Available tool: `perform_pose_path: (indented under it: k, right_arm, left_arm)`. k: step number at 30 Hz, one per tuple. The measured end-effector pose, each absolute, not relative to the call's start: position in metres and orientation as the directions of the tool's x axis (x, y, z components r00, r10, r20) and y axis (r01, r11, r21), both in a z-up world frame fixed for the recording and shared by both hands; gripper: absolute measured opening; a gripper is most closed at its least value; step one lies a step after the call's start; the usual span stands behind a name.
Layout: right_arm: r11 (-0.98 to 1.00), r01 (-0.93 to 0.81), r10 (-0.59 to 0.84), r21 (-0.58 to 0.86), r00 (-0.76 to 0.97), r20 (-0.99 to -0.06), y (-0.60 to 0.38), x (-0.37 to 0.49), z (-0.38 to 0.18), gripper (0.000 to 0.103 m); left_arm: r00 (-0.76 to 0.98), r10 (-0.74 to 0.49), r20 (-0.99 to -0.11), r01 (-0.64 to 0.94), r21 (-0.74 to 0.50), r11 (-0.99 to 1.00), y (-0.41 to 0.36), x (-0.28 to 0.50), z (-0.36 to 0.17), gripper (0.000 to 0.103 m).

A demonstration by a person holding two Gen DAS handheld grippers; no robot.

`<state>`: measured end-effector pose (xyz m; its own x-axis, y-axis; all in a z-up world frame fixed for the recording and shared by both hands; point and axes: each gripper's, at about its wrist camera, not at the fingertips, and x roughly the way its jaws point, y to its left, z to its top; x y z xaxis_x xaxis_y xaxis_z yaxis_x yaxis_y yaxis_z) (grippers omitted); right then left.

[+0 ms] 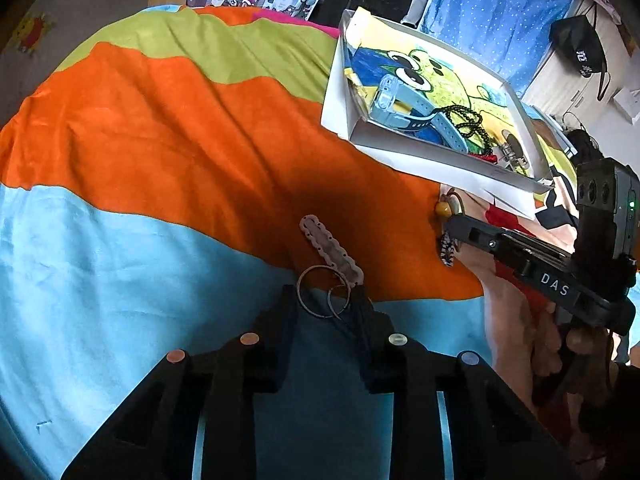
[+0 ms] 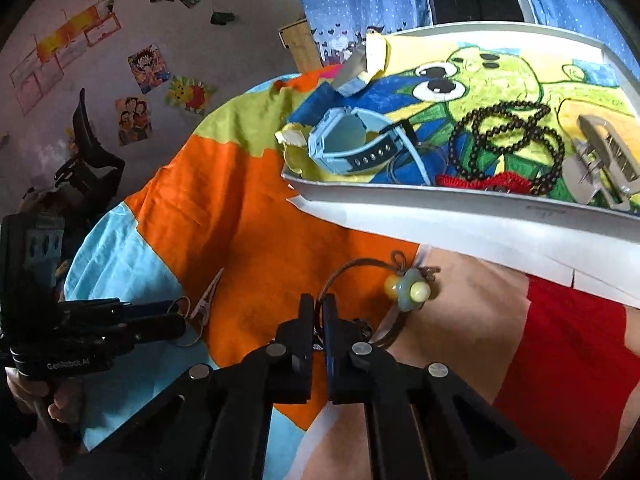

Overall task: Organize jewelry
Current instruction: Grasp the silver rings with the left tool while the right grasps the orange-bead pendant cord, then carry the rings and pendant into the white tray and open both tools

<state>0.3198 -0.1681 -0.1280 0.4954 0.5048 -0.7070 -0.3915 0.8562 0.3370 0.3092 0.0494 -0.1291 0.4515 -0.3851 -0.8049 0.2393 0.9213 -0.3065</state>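
Right gripper (image 2: 318,312), marked "DAS", clenches a cord bracelet (image 2: 400,292); left gripper (image 1: 324,300), marked "GenRobot AI", spread around key rings (image 1: 322,292) on striped cloth (image 1: 160,140).

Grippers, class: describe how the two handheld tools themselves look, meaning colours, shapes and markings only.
Both are matte black plastic with flat, paired fingers. The left gripper carries round coloured discs on its linkage; the right gripper has silvery metal discs. White lettering marks each body's side. Bare hands grip both; no cables show.
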Motion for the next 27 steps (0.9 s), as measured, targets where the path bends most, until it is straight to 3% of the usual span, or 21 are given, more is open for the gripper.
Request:
perform_pose_path:
  k: [14,27]
  right_arm:
    - [0.839,-0.401,0.543,0.368,0.571,-0.615,-0.186,0.291,-0.078,0.004]
    - [0.828,-0.413,0.554,0.378,0.704,-0.444,-0.228,0.289,-0.014,0.003]
  left_arm:
    - [0.572,-0.390,-0.722,0.278,-0.277,0.920,0.036,0.280,-0.084,0.023]
    - [0.653,-0.425,-0.627,0.315,-0.286,0.905,-0.010,0.299,-0.017,0.023]
